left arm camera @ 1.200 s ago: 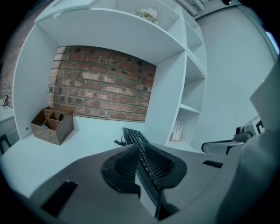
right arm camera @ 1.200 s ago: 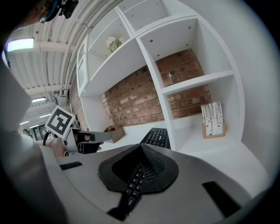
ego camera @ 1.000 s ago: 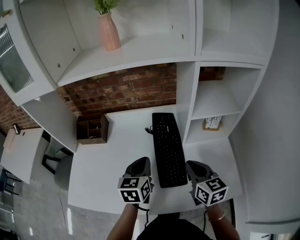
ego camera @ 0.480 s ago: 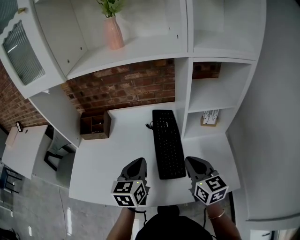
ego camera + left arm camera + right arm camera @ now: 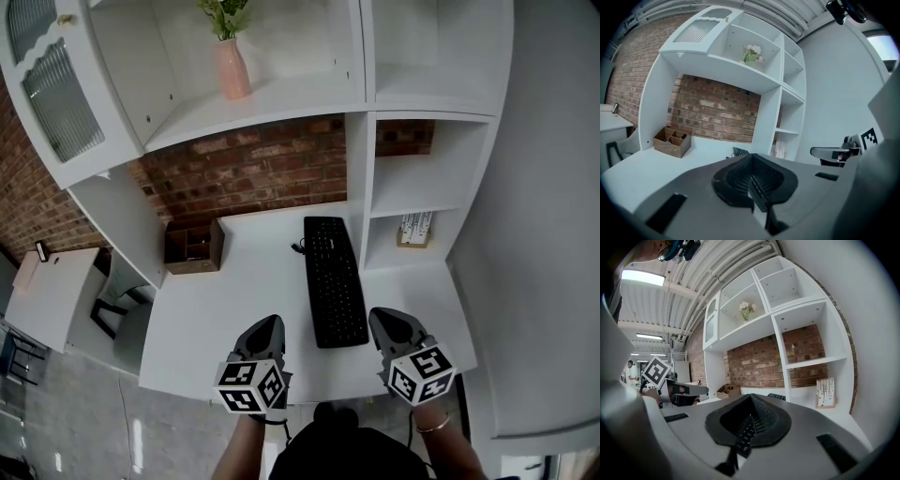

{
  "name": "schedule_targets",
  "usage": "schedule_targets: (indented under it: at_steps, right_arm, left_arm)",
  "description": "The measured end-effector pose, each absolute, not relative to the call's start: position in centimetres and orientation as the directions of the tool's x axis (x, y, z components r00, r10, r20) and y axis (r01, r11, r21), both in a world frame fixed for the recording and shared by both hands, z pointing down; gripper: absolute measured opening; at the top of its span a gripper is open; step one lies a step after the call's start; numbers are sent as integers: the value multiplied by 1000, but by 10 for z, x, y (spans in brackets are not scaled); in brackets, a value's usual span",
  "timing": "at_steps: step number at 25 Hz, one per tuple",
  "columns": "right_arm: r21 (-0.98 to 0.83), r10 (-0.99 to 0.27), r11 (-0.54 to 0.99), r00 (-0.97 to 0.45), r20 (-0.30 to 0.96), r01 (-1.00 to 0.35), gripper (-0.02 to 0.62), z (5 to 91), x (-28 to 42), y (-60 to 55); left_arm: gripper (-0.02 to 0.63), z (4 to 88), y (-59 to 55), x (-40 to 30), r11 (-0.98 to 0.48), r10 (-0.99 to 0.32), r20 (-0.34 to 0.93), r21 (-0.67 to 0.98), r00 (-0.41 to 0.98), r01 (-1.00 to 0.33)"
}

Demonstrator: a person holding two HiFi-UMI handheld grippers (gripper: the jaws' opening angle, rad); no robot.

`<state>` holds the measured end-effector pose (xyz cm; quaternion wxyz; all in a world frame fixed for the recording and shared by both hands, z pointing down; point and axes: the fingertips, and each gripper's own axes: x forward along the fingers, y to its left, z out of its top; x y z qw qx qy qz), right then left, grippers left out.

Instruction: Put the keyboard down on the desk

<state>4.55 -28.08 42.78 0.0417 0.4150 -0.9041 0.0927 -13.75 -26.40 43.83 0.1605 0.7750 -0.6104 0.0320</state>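
The black keyboard [image 5: 334, 281] lies flat on the white desk [image 5: 234, 300], lengthwise away from me, beside the shelf upright. Its far end shows in the left gripper view [image 5: 740, 152] and in the right gripper view [image 5: 777, 396]. My left gripper [image 5: 267, 324] hovers at the desk's front edge, left of the keyboard's near end, shut with nothing in it [image 5: 752, 182]. Level with it on the keyboard's other side is my right gripper [image 5: 383, 318], its jaws together and empty [image 5: 747, 426]. Neither touches the keyboard.
A brown wooden organiser box [image 5: 194, 246] stands at the back left of the desk against the brick wall. A pink vase [image 5: 232, 70] sits on the upper shelf. A small printed box [image 5: 412, 228] rests in the right shelf niche. A low white side table [image 5: 47, 300] is at the left.
Both grippers have drawn back a little toward me, away from the keyboard's near end. The keyboard has stayed in place on the desk.
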Motion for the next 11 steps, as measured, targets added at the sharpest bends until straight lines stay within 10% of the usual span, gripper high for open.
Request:
schedule_targets:
  at_steps: [11]
  right_arm:
    - [-134, -739, 654, -667, 96, -744, 5, 417, 48, -272]
  left_arm:
    - [9, 432, -257, -125, -220, -942, 210, 204, 262, -954]
